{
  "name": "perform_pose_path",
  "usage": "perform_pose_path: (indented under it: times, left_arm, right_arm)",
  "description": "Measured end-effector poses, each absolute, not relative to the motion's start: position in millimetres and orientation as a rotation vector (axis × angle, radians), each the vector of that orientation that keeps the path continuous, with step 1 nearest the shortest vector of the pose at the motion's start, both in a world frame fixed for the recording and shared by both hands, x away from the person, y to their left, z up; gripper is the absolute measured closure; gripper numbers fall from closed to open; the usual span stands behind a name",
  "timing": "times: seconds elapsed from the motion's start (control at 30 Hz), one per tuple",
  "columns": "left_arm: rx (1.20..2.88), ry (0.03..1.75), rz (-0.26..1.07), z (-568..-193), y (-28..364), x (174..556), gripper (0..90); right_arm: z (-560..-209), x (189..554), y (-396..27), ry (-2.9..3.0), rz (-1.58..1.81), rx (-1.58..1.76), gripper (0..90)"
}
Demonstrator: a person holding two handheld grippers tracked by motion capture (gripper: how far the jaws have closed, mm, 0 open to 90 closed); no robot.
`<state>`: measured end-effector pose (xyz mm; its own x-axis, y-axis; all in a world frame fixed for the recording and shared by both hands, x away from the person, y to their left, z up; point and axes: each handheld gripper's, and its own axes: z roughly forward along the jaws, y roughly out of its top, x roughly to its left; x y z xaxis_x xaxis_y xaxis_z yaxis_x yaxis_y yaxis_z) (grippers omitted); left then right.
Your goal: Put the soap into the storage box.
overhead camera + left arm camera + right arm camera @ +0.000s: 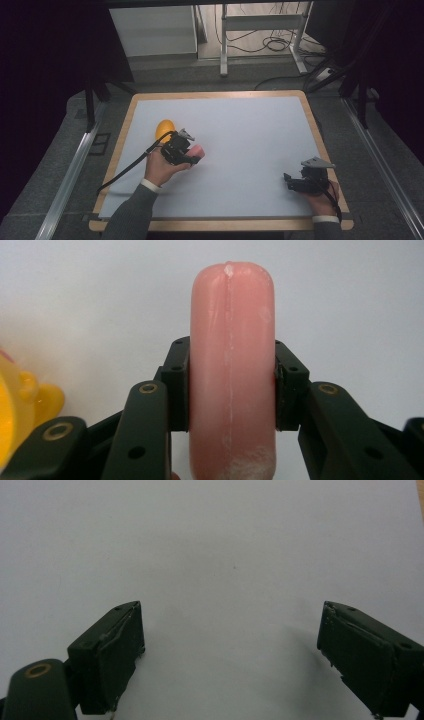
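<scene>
pink sausage (232,375) clamped between the pads of the left gripper (192,155), gripped on both long sides, one rounded end poking out past the fingertips; seen in the high view over the left half of the white sheet (250,130), held in the left hand (162,169) just above or on the surface, cannot tell which. faint pale seam down the sausage's length, whitish scuffing near its lower end in the left gripper view. yellow toy (164,129) just behind that gripper on the sheet, close to the left edge; also at the left border of the left gripper view (22,405), beside the black jaw linkage, apart from the sausage.

right gripper (292,184) low on the right side of the sheet, held in the right hand (325,197), jaws spread wide with nothing between them, only bare white surface under and ahead of the pads (117,650). grey three-cornered plate on top, black cable trailing from each tool toward the near edge.

white sheet covering nearly all of a wooden table (215,94), light wood showing as a thin rim all round. dark grey floor around the table, metal rails (70,175) running along both sides. beyond the far edge: a white cabinet (152,30), white metal frame legs (223,45), loose black cables (272,42) coiled on the lighter floor. left and right of the room in deep shadow, dark stands there hard to make out. grey sleeves with white cuffs at the bottom edge.
</scene>
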<state>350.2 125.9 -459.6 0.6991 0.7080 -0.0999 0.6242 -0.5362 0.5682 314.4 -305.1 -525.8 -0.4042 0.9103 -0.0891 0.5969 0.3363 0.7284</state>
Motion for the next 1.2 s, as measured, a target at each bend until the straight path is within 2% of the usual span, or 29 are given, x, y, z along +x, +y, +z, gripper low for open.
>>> perform_pose_path:
  times: [1.2]
  left_arm:
    - [2.261, 1.103, 0.219, -452, 162, 358, 60.1]
  right_arm:
    - [-526, 314, -305, 2.113, 0.847, 1.318, 11.1]
